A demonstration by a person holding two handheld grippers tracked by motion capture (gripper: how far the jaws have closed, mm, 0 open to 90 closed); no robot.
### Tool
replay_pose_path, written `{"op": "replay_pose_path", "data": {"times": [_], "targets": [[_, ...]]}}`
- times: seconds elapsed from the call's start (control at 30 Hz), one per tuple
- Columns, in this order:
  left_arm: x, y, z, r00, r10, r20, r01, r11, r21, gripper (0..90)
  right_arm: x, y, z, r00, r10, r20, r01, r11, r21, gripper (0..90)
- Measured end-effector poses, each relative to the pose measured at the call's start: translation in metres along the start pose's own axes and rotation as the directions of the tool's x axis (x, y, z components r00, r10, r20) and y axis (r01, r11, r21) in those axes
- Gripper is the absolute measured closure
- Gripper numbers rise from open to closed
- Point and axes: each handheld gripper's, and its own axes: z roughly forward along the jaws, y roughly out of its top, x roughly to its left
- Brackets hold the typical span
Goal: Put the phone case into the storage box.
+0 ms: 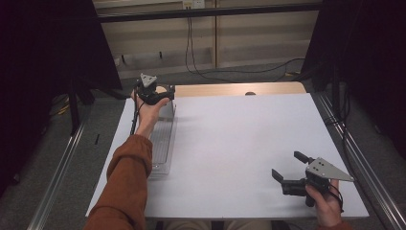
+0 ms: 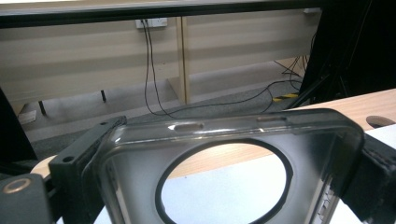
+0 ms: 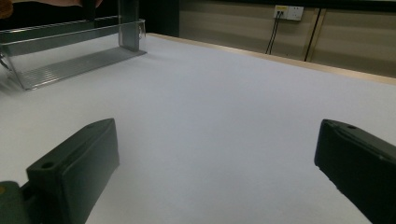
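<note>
My high view looks forward and down over the whole bench (image 1: pixel 249 143). My left hand-held gripper (image 1: pixel 154 92) camera sits at the far left corner, facing the back wall. My right one looks low across the bench; it and the high view share the rack (image 3: pixel 70 60).

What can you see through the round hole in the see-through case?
Through the hole in the clear case, clamped by the left gripper, shows white table and wooden edge. The case's frame blurs whatever lies beneath it.

Dim, soft overhead light; faint shadows, dark corners, close foreground blurred
</note>
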Motion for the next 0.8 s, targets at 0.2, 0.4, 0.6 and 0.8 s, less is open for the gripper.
{"op": "replay_pose_path", "data": {"times": [0.2,0.4,0.6,0.8], "targets": [[0.0013,-0.0016,0.0043,0.9997,0.024,0.005,-0.024,0.9996,-0.016,6.4,-0.0002,-0.0001,-0.0005,1.0,-0.002,-0.002,0.002,1.0,-0.001,0.0],[0.0037,-0.0029,0.005,1.0,-0.001,-0.002,0.001,1.0,-0.006,4.5,0.0002,-0.0002,-0.0002,1.0,0.002,-0.006,-0.002,1.0,0.002,0.0],[0.0097,-0.0006,-0.0001,0.9998,-0.014,0.014,0.014,0.9999,-0.001,3.4,0.0006,-0.0004,-0.0004,0.9999,0.002,-0.013,-0.002,1.0,0.006,0.0],[0.0086,0.0012,-0.0029,0.9992,0.009,0.04,-0.009,0.9999,-0.01,2.8,0.0,-0.0001,-0.0004,1.0,0.002,-0.003,-0.002,1.0,0.003,0.0]]}}
